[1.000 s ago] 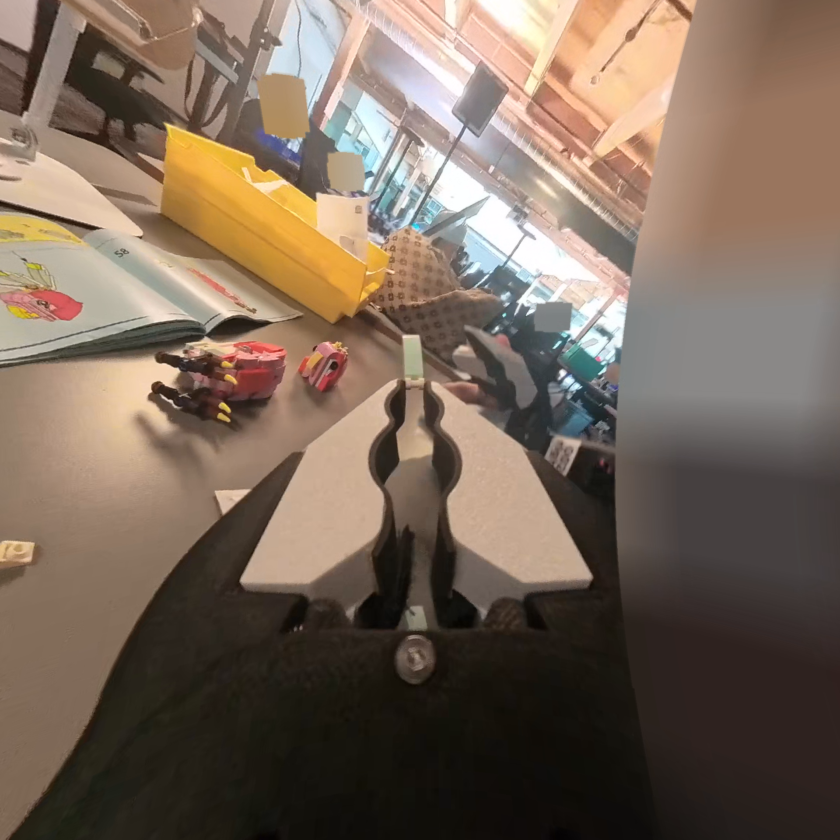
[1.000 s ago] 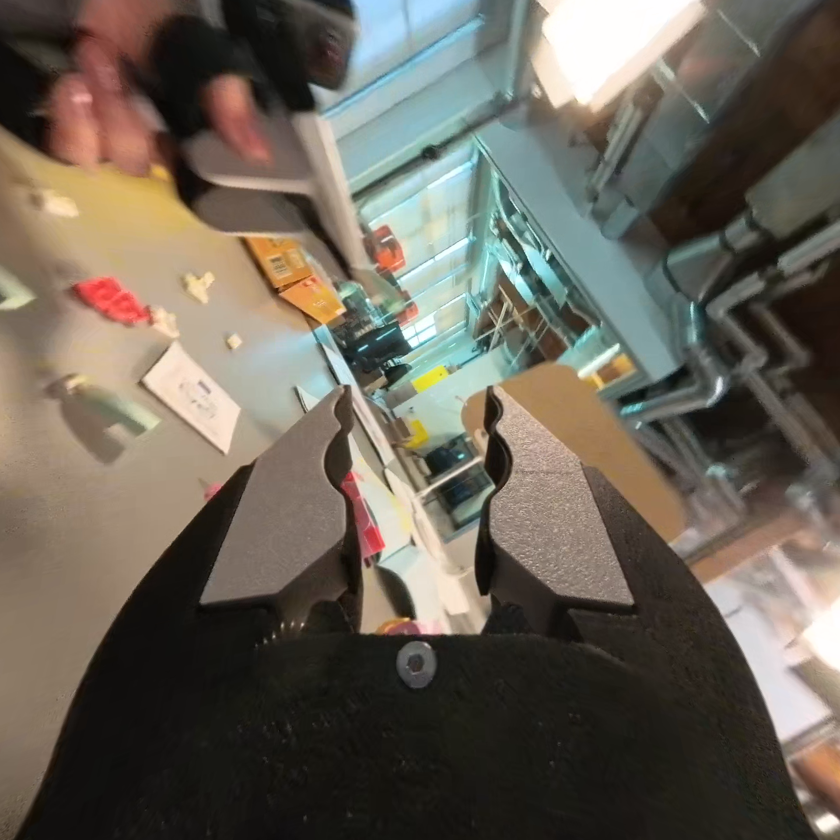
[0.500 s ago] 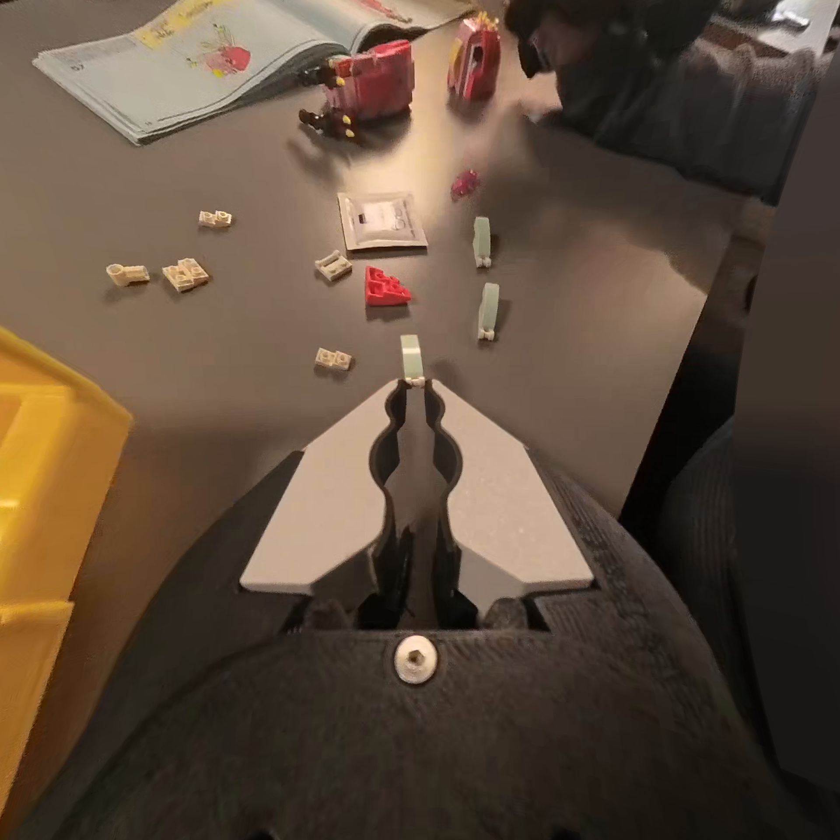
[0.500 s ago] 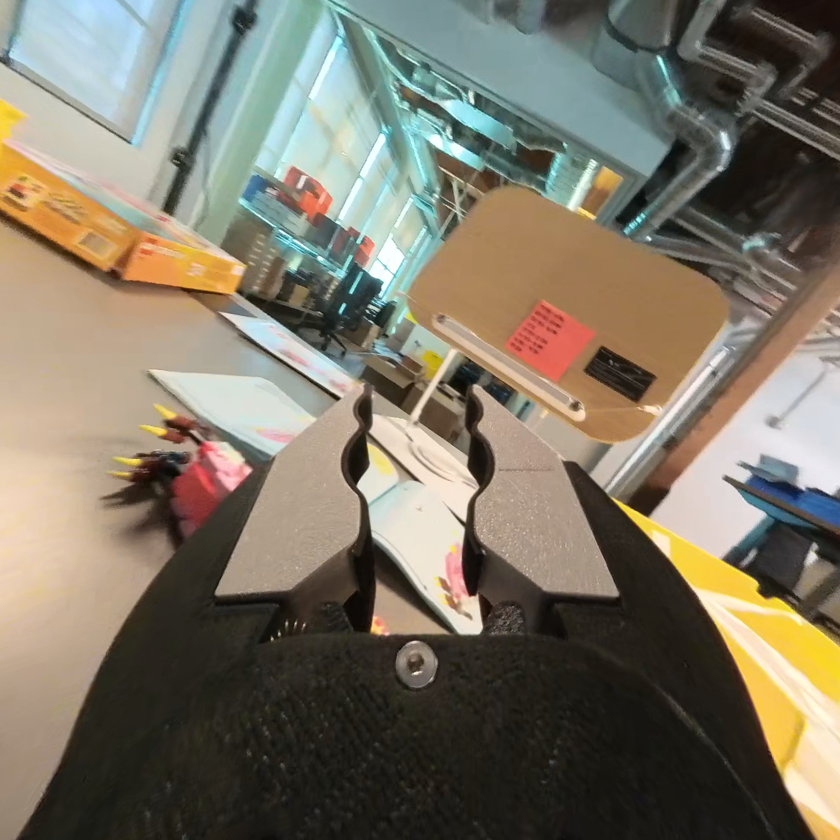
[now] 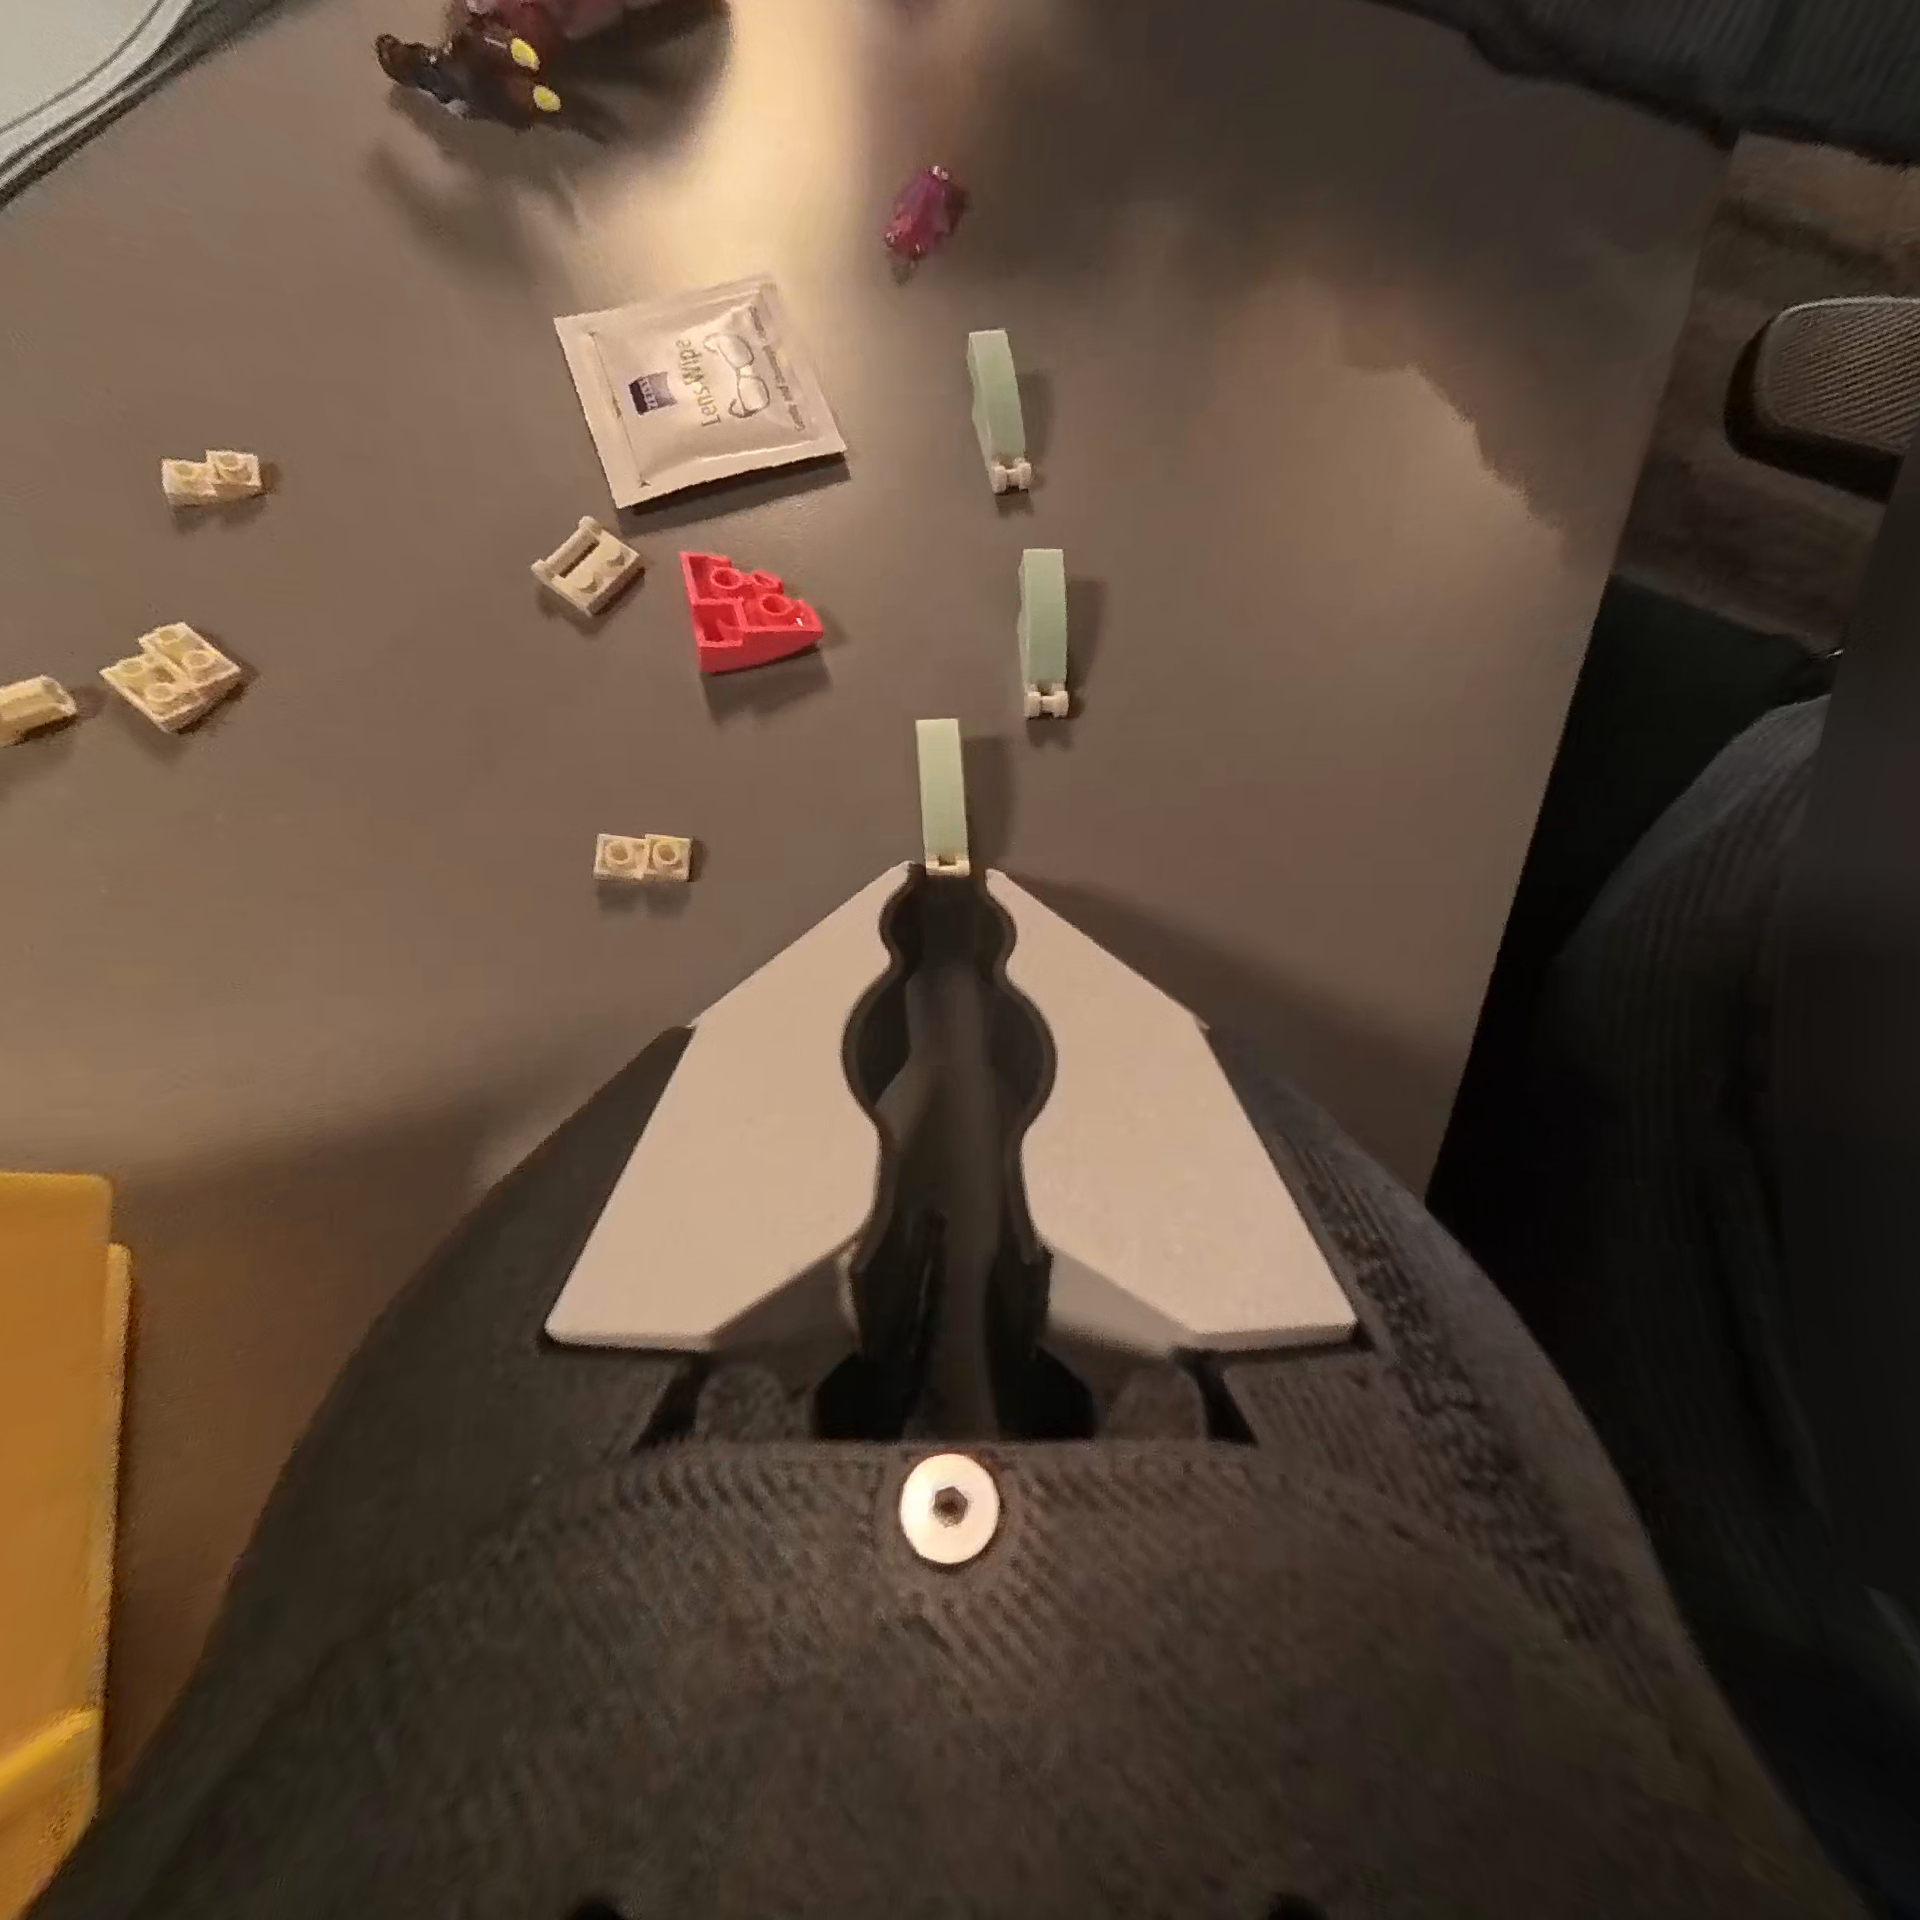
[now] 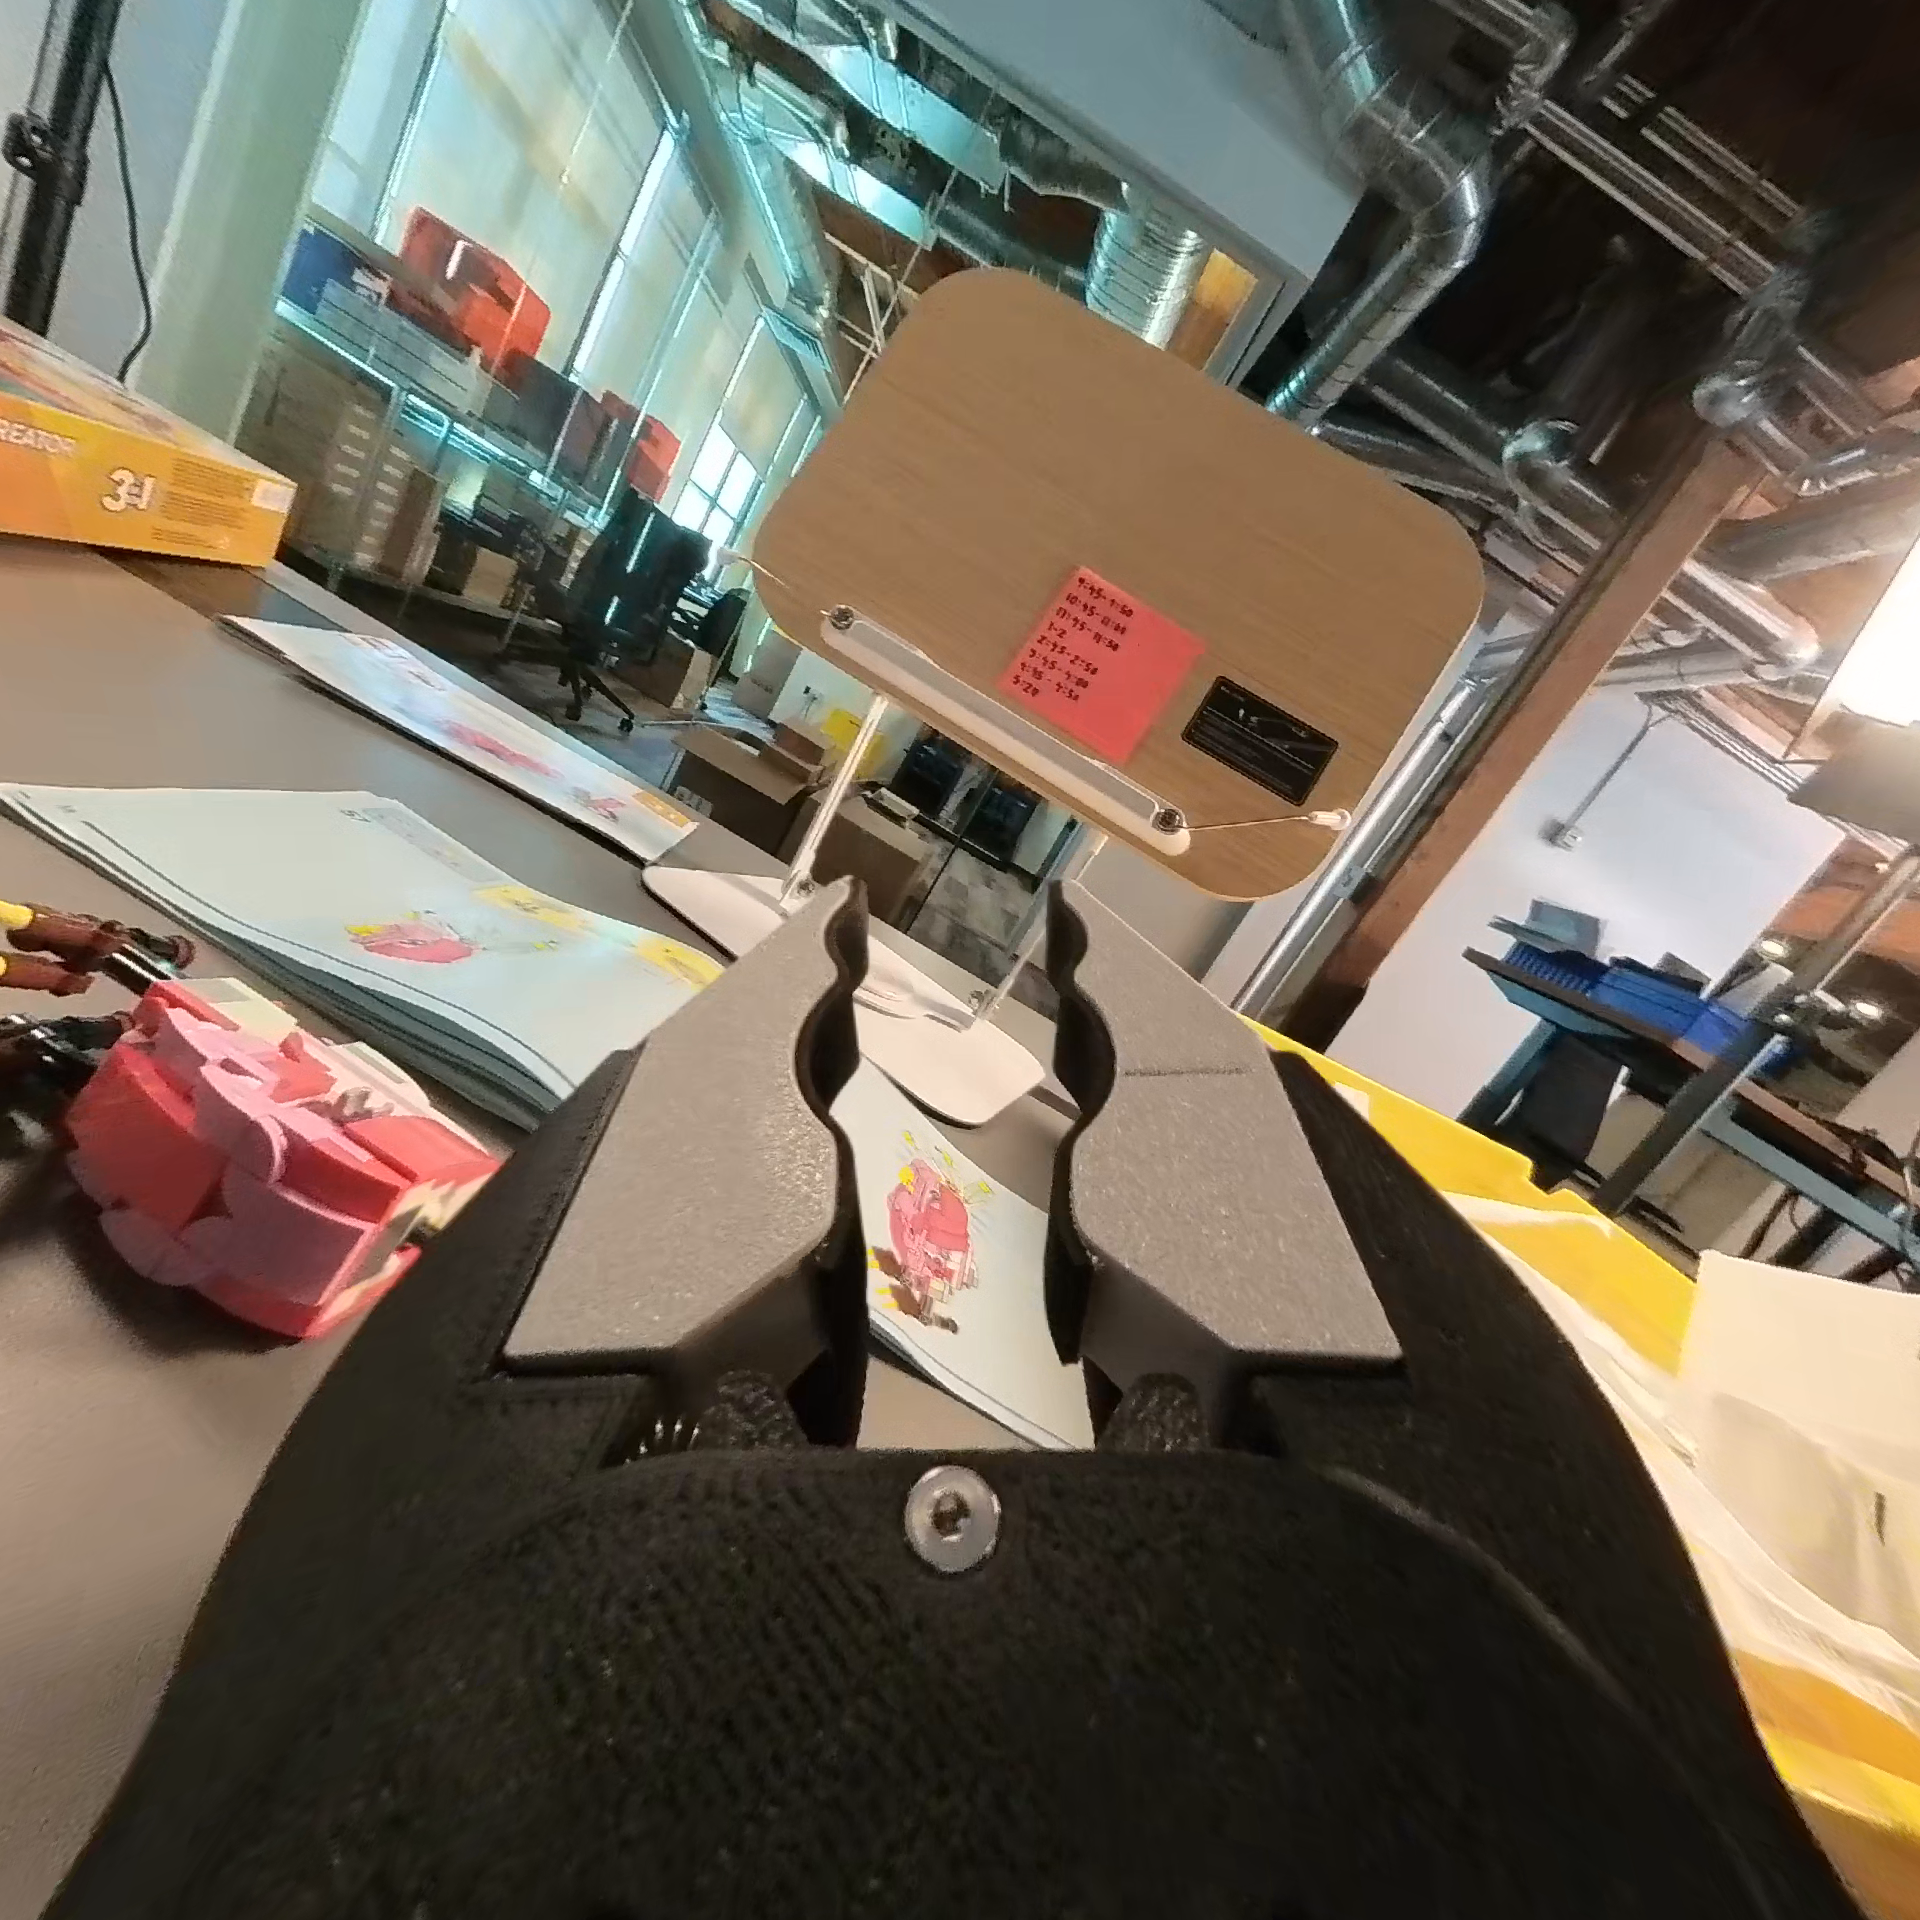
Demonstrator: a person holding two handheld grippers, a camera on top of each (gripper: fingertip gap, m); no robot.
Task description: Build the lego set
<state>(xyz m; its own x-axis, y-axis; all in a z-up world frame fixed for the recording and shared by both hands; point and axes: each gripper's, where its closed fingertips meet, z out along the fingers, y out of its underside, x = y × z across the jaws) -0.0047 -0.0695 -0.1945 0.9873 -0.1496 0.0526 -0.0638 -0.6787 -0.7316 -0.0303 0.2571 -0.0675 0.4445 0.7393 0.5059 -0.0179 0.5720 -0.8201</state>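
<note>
1. Since the earlier frames the left gripper (image 5: 948,878) has tipped down over the dark table (image 5: 312,1039), while the right gripper (image 6: 951,925) has levelled out from the ceiling pipes toward the desk and its jaws have drawn closer.
2. Left tongs are nearly closed, pinching the cream clip end of a pale green sloped brick (image 5: 941,784), which sticks out toward 12 o'clock above the table.
3. That brick looks light, rigid and smooth; held only by its small clip it could pivot or slip, so a grip on the flat sides would seem steadier.
4. At 10 o'clock of the tips lies a cream two-stud plate (image 5: 644,858); at 1 o'clock a second green brick (image 5: 1042,629), a third (image 5: 994,405) beyond it.
5. Farther, a red wedge brick (image 5: 750,611) at 11 o'clock, then a white sachet (image 5: 701,387).
6. Right tongs stand at a moderate gap, nothing between them.
7. At 9 o'clock of them sits a pink and red brick model (image 6: 260,1153); ahead lie an open instruction booklet (image 6: 343,914) and a wooden stand (image 6: 1112,582).
</note>
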